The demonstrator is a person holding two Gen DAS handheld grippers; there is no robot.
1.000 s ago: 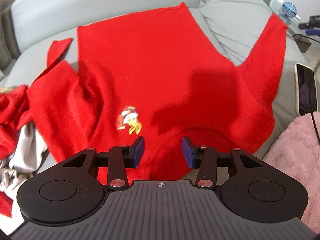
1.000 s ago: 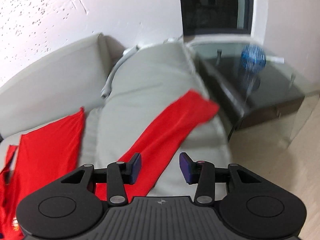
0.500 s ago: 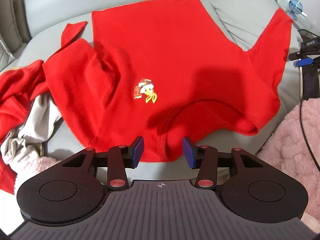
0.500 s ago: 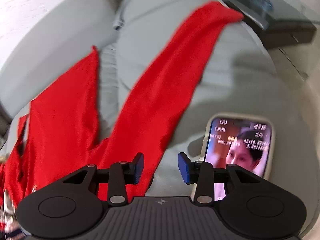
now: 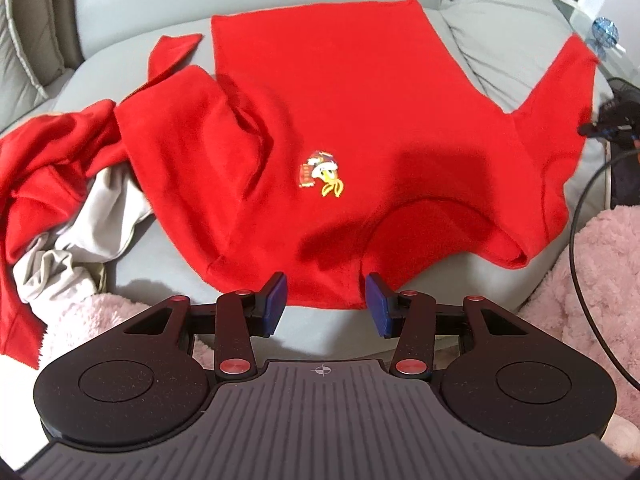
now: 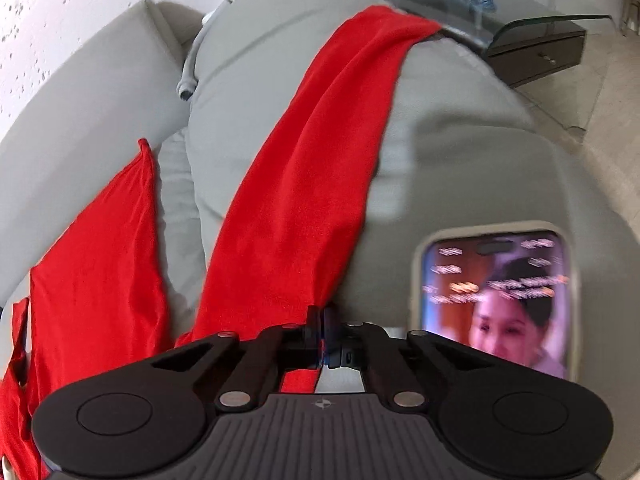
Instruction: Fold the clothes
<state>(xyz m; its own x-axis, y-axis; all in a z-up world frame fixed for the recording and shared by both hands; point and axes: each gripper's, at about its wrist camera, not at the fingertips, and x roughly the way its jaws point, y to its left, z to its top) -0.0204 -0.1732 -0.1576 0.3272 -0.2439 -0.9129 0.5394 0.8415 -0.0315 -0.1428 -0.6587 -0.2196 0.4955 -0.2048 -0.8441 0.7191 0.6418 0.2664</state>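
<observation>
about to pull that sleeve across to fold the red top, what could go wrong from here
1. The phone lies on the sofa arm right beside the right gripper, which is shut on the sleeve; a sideways sweep could knock it.
2. The left gripper is open and holds nothing, so the red top may slide when the sleeve is pulled.
3. The other sleeve is bunched against the clothes pile and could drag it.

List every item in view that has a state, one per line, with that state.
Red sweatshirt: spread front-up on the sofa, unfolded.
Its sleeve: stretched over the armrest, near end pinched.
Right gripper: shut on the sleeve.
Left gripper: open, at the collar edge, holding nothing.
Phone: screen on, lying on the armrest.
Clothes pile: crumpled, unfolded.
</observation>
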